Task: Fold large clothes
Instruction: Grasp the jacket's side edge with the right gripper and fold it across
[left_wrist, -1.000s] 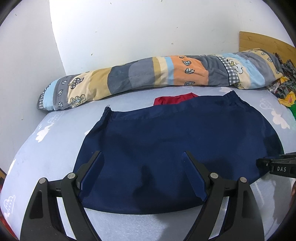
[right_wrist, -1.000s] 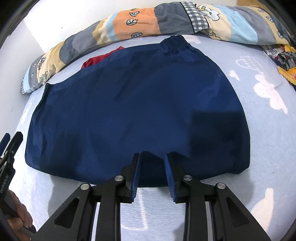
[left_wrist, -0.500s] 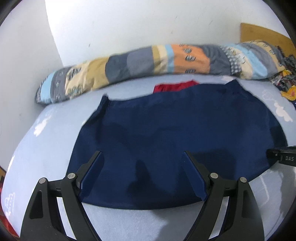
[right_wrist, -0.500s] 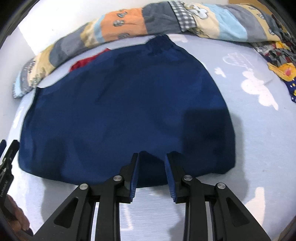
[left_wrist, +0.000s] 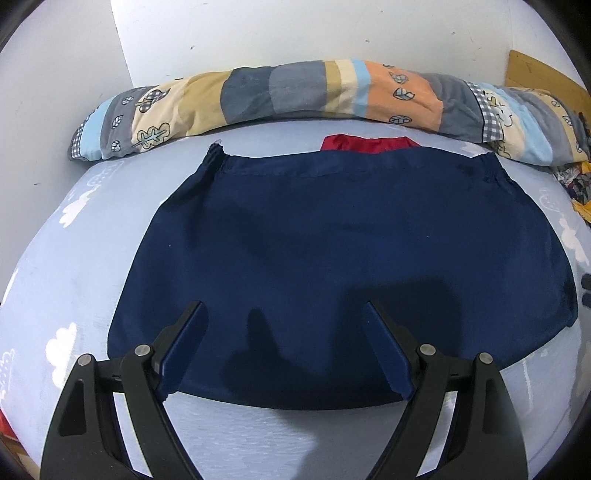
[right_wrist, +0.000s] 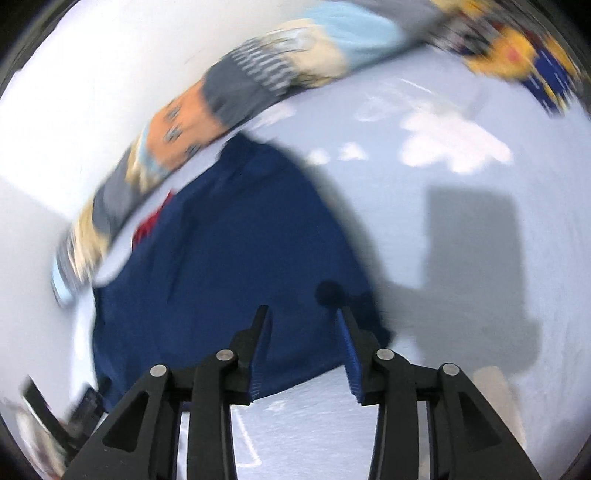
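Note:
A navy blue garment (left_wrist: 343, 251) lies folded flat on the light blue bed sheet (left_wrist: 85, 266), with its red lining (left_wrist: 365, 143) showing at the far edge. My left gripper (left_wrist: 284, 314) is wide open and empty, hovering over the garment's near edge. In the blurred right wrist view the same garment (right_wrist: 229, 266) sits left of centre. My right gripper (right_wrist: 303, 315) is open and empty over the garment's near right corner.
A long patchwork bolster (left_wrist: 295, 92) lies along the white wall behind the garment. A pile of colourful clothes (right_wrist: 517, 48) sits at the far right of the bed. The sheet has white cloud prints (right_wrist: 454, 144). The left gripper's body (right_wrist: 85, 402) shows at the lower left.
My right gripper has opened from nearly shut and swung quickly to the right, blurring its view. My left gripper has stayed open and shifted slightly left along the garment's near edge.

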